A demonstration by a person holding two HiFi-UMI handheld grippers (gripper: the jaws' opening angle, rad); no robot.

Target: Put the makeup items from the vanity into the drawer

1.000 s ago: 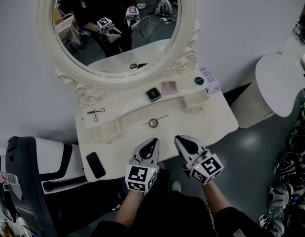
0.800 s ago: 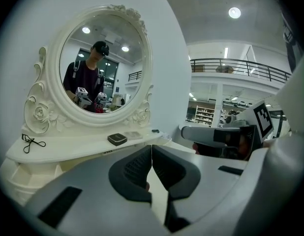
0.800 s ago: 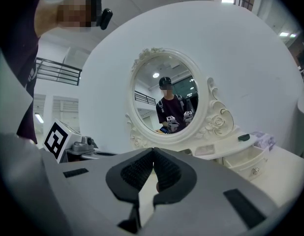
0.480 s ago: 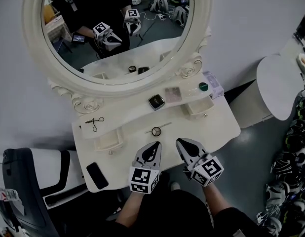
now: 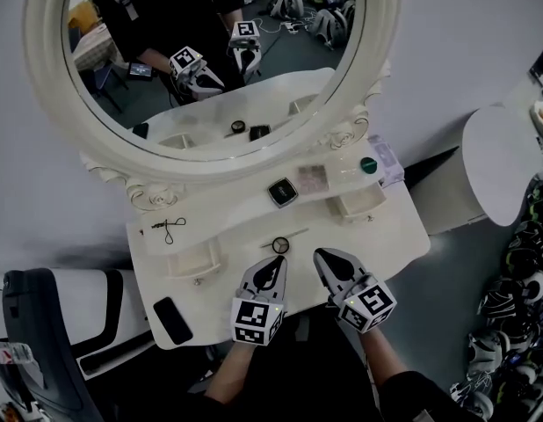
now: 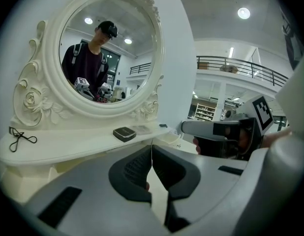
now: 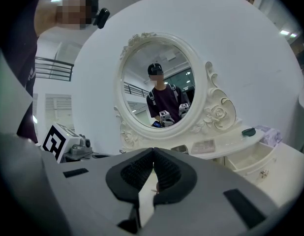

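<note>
Left gripper (image 5: 272,262) and right gripper (image 5: 323,257), each with jaws closed on nothing, side by side over the front edge of a white vanity (image 5: 390,227). Two small drawers pulled open, left drawer (image 5: 197,272) and right drawer (image 5: 363,213), only pale insides showing. On the shelf above: eyelash curler (image 5: 169,228), dark compact (image 5: 283,192), pink palette (image 5: 313,178), green-capped pot (image 5: 368,164). Round compact (image 5: 280,245) on the tabletop, just ahead of the left gripper.

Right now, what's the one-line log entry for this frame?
left tool: shut, empty | right tool: shut, empty | nearest: round item on vanity top | right drawer: open
</note>
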